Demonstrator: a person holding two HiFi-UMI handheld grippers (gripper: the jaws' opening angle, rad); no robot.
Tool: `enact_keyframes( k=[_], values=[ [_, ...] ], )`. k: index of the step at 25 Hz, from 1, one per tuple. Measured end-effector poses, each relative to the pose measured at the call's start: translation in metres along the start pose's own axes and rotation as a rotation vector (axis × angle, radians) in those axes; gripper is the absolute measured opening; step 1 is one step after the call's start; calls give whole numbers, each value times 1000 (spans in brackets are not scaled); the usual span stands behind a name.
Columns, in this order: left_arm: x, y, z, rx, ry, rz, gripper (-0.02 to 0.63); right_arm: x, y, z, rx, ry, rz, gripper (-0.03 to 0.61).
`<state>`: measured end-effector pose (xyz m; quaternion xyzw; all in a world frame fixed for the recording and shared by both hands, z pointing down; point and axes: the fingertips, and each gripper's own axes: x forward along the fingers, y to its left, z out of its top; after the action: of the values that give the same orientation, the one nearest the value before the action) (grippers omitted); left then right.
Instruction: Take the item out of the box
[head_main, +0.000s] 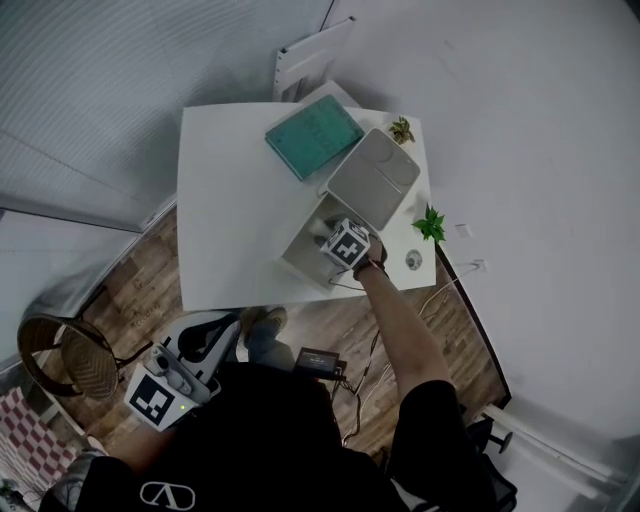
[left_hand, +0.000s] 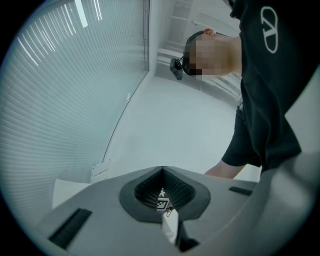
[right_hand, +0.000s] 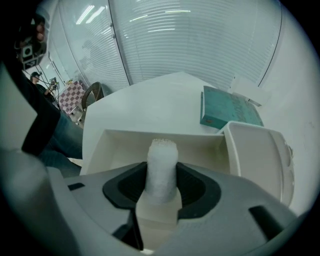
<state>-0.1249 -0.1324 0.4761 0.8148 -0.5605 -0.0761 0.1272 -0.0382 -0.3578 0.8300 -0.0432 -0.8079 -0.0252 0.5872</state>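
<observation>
An open white box stands near the front edge of the white table, its lid hinged back behind it. My right gripper reaches down into the box. In the right gripper view the gripper is shut on a white fuzzy cylinder with a cream base, held upright above the box wall. My left gripper hangs low beside the person's left side, away from the table. In the left gripper view it points up at the ceiling, jaws together at the tips.
A teal book lies behind the box next to the lid. Two small green plants sit at the table's right edge. A wicker chair stands on the wooden floor at the left; cables and a black device lie below the table.
</observation>
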Motion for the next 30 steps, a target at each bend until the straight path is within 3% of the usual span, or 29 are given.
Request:
enact_keyframes(
  k=[6,16,23,30],
  values=[
    [12,-5,15,21,-29,-47,5,-67,-4,38,-31,-131,-104,184],
    [52,-26,54,73,-96,-190,5,-239,0,92,-94,-384,-391,183],
    [79,-48,77,107,-137,-284,5,-358,36,106,-79,-577,-591,183],
    [103,-71,96,145,-178,-364,5,-432,81,98,-24,-726,-722,181]
  ],
)
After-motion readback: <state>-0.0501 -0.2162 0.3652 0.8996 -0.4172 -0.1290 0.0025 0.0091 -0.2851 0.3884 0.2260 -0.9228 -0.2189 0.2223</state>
